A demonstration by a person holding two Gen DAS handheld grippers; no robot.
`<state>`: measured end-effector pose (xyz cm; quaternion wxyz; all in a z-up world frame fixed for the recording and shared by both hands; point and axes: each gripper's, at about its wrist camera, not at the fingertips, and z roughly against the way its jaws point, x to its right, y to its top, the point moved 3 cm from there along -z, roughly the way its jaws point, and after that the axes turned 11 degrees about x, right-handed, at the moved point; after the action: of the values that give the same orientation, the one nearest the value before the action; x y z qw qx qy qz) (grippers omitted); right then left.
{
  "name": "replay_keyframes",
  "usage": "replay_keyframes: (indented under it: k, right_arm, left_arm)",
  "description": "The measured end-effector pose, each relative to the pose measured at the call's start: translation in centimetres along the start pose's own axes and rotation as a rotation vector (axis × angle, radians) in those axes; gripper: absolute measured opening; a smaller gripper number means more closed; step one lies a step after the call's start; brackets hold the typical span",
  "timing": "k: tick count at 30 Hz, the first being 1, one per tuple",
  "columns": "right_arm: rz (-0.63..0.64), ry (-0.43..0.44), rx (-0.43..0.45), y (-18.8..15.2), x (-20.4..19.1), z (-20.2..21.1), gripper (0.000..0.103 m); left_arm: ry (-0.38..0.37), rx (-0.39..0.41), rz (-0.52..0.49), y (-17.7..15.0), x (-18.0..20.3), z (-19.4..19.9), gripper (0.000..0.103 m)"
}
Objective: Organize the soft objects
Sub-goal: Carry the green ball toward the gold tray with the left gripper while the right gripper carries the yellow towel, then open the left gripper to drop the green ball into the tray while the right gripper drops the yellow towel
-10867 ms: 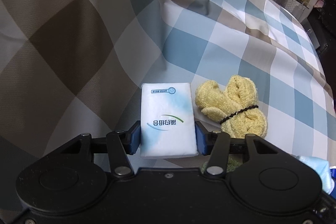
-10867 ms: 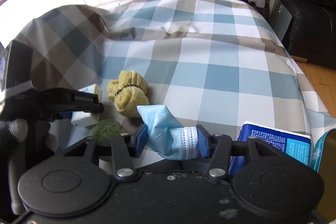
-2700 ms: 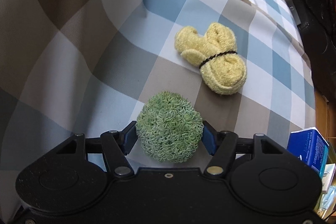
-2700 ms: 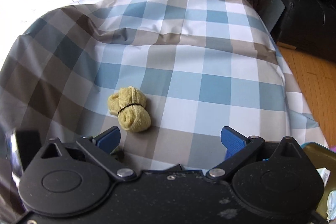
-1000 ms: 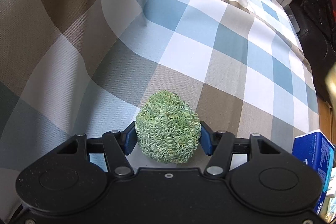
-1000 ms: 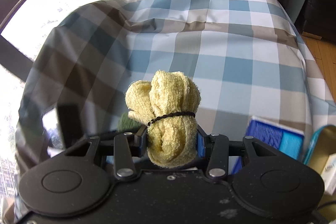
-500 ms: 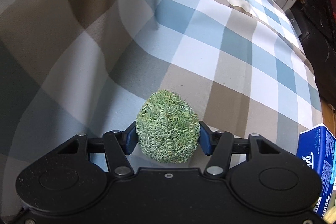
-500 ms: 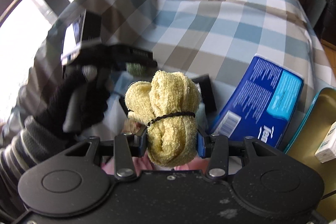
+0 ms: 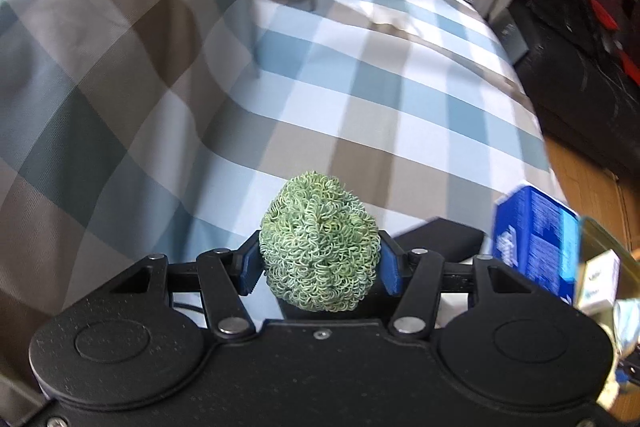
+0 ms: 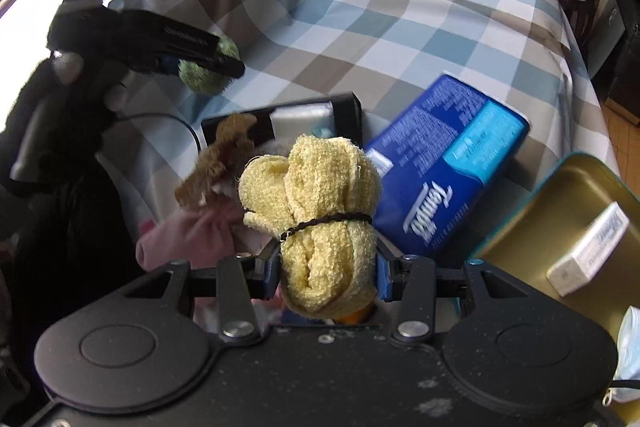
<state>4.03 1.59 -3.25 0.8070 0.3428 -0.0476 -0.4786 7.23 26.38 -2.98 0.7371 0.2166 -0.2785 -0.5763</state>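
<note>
While the yellow towel roll sits clamped between the closed-in pads of the right gripper, it hangs right above the black box, which already holds a brown cloth, a pink cloth and a white packet. The roll's long axis runs along the fingers, away from the camera: its knotted, lumpy end points forward over the box, and the black hair band circles it crosswise just ahead of the pads.

The likely trouble is that the box looks nearly full. Let go from here, the springy roll could land on the heaped cloths and tumble over the box wall toward the blue tissue pack touching the box's right side, or toward the gold tin beyond that pack. The grip is also near the roll's back end, so the heavier front part may droop or swing.

The left gripper is closed on the green scrubber ball, held in the air to the left of the box and a little beyond it, over the checked bedspread. Both grippers seem headed for the same box, so they could bump above it, and the ball would roll freely if dropped on the pile.
</note>
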Motion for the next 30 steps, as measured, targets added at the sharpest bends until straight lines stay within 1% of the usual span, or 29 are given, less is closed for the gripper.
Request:
replay_keyframes:
  k: [2, 5, 9, 13, 17, 21, 26, 28, 30]
  right_arm:
    - [-0.024, -0.017, 0.002, -1.2, 0.8, 0.6, 0.044]
    - [-0.097, -0.047, 0.035, -2.9, 2.5, 1.9, 0.044]
    - [-0.223, -0.105, 0.113, -4.8, 5.2, 4.3, 0.044]
    - [-0.339, -0.195, 0.197, -6.7, 7.8, 7.1, 0.044]
    - [-0.441, -0.313, 0.289, -8.4, 10.2, 10.1, 0.045]
    - [-0.571, -0.391, 0.398, -9.6, 12.6, 12.9, 0.045]
    - [-0.637, -0.541, 0.493, -10.2, 14.3, 15.7, 0.045]
    - [-0.669, -0.577, 0.531, -10.4, 14.9, 16.7, 0.045]
    - [-0.711, -0.593, 0.569, -10.7, 15.4, 17.5, 0.045]
  left_arm:
    - [-0.029, 0.009, -0.047, -0.4, 1.8, 1.2, 0.054]
    - [-0.085, 0.010, -0.126, -1.4, 4.8, 2.8, 0.054]
    - [-0.163, -0.035, -0.203, -3.1, 8.4, 3.9, 0.054]
    - [-0.224, -0.078, -0.268, -5.5, 11.8, 5.0, 0.054]
    - [-0.270, -0.112, -0.321, -7.5, 15.0, 5.7, 0.054]
    - [-0.311, -0.132, -0.361, -8.8, 18.1, 5.7, 0.054]
    - [-0.359, -0.124, -0.397, -9.3, 21.6, 5.9, 0.054]
    - [-0.372, -0.118, -0.406, -9.3, 22.9, 5.8, 0.054]
    - [-0.383, -0.116, -0.407, -9.2, 24.0, 5.5, 0.055]
